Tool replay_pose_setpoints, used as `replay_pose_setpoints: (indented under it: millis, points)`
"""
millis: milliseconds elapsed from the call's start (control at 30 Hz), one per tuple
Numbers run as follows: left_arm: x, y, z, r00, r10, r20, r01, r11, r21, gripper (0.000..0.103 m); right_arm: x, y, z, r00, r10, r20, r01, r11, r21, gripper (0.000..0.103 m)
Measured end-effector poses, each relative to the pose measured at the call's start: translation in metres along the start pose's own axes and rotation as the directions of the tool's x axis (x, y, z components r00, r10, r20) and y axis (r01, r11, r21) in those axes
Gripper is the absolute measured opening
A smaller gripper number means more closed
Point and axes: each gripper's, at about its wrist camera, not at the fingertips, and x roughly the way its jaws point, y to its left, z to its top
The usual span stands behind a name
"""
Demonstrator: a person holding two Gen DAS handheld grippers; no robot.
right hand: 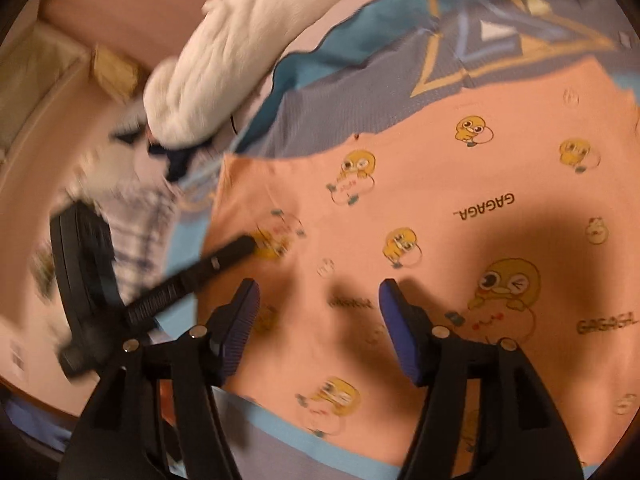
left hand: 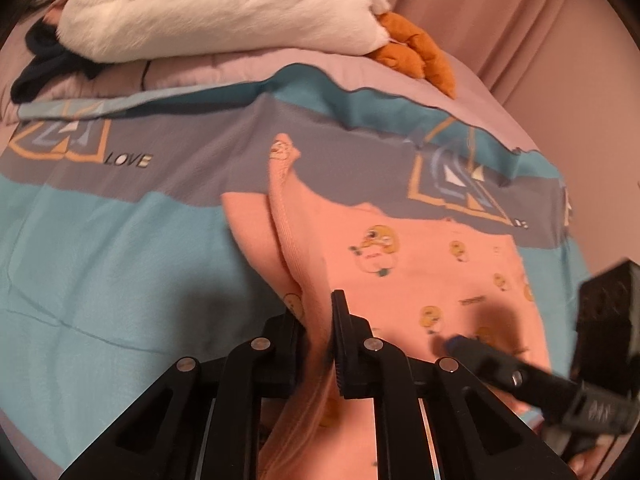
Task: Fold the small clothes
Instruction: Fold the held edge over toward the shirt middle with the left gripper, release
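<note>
Pink shirt lies spread on the blue-and-grey sheet, and one fold of it rises straight up into the left gripper. That gripper's black fingers are pinched tight on the raised ridge of pink cloth, with fabric bunched between them and running back toward the camera.

Over the shirt's flat body hangs the right gripper, its blue-padded fingers spread wide with nothing between them; whether the tips touch the cloth I can't tell, but its shadow falls on the shirt.

The left wrist view gives the lifted fold and a sleeve pointing away from the shirt toward the white plush with orange feet at the sheet's far edge. The right wrist view shows instead the flat printed front, yellow ducks and "GAGAGA" lettering, and the left gripper as a blurred black bar reaching in at the shirt's left side.
</note>
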Motion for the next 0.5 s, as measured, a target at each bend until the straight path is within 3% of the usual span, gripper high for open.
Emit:
replay_pose_setpoints:
  millis: [200,333,500]
  points:
    - [0.005,-0.033,-0.002,1.0,-0.017,-0.024,0.018,0.998,0.058,0.012,0.007,-0.016,0.007,0.992,0.122,-0.018,-0.117,0.978,0.172,0.069]
    - [0.018,-0.046,-0.008,0.991,-0.1,-0.088,0.104,0.994,0.043,0.012,0.015,-0.026,0.015,0.985,0.173,-0.018,-0.161,0.946,0.282,0.079]
    - [0.026,-0.048,-0.016,0.978,-0.167,-0.128,0.172,0.985,0.031,0.012,0.016,-0.03,0.02,0.986,0.164,-0.038,-0.143,0.935,0.324,0.08]
